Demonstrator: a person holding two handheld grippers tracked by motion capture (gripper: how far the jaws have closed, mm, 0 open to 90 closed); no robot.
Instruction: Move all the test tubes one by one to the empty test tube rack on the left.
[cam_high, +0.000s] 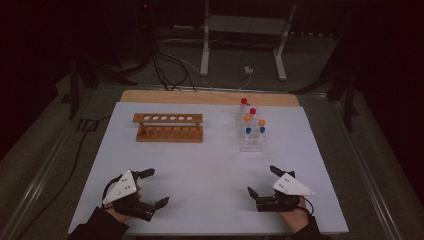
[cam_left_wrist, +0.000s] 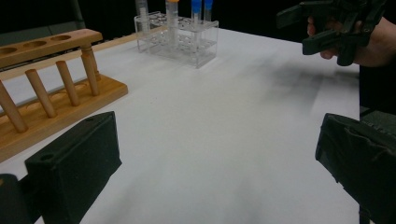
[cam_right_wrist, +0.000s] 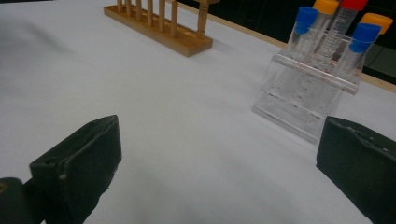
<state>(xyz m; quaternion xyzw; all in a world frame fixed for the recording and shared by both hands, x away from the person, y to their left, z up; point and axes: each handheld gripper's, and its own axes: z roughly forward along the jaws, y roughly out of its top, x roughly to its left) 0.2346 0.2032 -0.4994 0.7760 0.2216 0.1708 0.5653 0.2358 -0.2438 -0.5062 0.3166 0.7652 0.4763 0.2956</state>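
On the near edge, high view: left gripper (cam_high: 154, 188) and right gripper (cam_high: 263, 181) rest low on the white table (cam_high: 210, 170), one at each near corner, well apart, a hand behind each.
Jaws, high view: both pairs stand wide apart with nothing between them.
Racks, high view: wooden rack (cam_high: 169, 127) sits at the far left with its holes empty; clear rack (cam_high: 251, 136) sits at the far right, holding capped tubes (cam_high: 248, 123) upright, red, orange and blue.
Room, high view: dark floor, cables and a grey metal stand (cam_high: 245, 35) beyond the table.
Left gripper view: its two black jaws rise at the bottom corners, bare tabletop between them; the wooden rack (cam_left_wrist: 51, 93) lies near on the left, the clear rack (cam_left_wrist: 180, 39) farther off, and the right gripper (cam_left_wrist: 313, 30) hangs at the upper right above the table.
Right gripper view: jaws spread the same way; the clear rack (cam_right_wrist: 303, 100) stands near, just ahead at right, the tubes (cam_right_wrist: 357, 46) leaning in it, the wooden rack (cam_right_wrist: 161, 30) well beyond.
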